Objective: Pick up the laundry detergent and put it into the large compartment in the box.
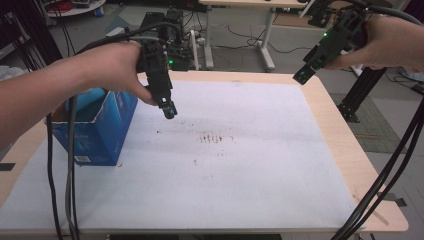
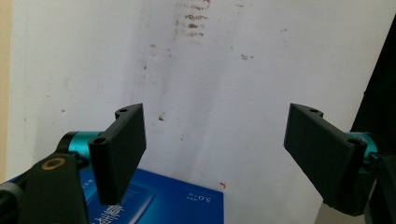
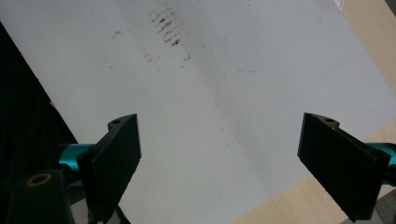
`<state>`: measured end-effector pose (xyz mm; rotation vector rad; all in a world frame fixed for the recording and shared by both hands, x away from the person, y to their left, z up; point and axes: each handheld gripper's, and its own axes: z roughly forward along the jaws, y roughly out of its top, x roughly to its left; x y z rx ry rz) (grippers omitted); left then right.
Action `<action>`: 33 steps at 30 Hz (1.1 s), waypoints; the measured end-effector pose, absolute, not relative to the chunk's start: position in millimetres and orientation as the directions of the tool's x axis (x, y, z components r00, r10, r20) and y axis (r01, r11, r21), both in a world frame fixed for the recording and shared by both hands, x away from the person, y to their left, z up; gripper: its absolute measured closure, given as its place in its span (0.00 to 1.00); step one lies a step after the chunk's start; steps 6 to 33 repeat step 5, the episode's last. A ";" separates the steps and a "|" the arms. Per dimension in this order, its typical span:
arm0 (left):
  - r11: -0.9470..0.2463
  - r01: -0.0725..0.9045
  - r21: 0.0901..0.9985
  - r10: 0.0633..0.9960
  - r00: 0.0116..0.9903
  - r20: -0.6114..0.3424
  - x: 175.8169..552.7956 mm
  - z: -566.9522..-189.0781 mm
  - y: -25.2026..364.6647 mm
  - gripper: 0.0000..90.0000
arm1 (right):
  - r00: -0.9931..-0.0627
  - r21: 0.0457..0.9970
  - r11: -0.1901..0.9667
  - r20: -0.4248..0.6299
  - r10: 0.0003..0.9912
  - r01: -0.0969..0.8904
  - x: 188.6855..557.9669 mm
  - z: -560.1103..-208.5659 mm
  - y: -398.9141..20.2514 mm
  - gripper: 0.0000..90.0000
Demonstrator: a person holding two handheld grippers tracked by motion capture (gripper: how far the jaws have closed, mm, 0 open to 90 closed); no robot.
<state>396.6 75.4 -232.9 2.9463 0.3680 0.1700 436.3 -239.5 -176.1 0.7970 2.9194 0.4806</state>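
Blue box (image 1: 97, 125) sits whole in the high view — your left tongs (image 2: 215, 140) catch its corner — both tongs (image 3: 219, 154) gape empty.

Wooden table (image 1: 345, 150), stained white sheet (image 1: 225, 170) covering it, blue box (image 1: 97, 132) at left

Blue box (image 1: 102, 131): its top opening and far side are hidden behind the left hand (image 1: 107, 67) and forearm in the high view; in the left gripper view the bottom edge cuts it off.
Box print (image 2: 201, 199): too small to read.
Right hand (image 1: 387, 42): cut off by the right edge.
Table (image 1: 345, 145): near corners cut off by the bottom edge.
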 end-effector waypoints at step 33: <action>-0.954 0.238 0.183 0.258 0.962 0.092 396.2 -232.1 76.3 0.23 | -0.861 0.320 0.815 0.006 0.508 0.483 435.4 -175.4 -240.3 0.14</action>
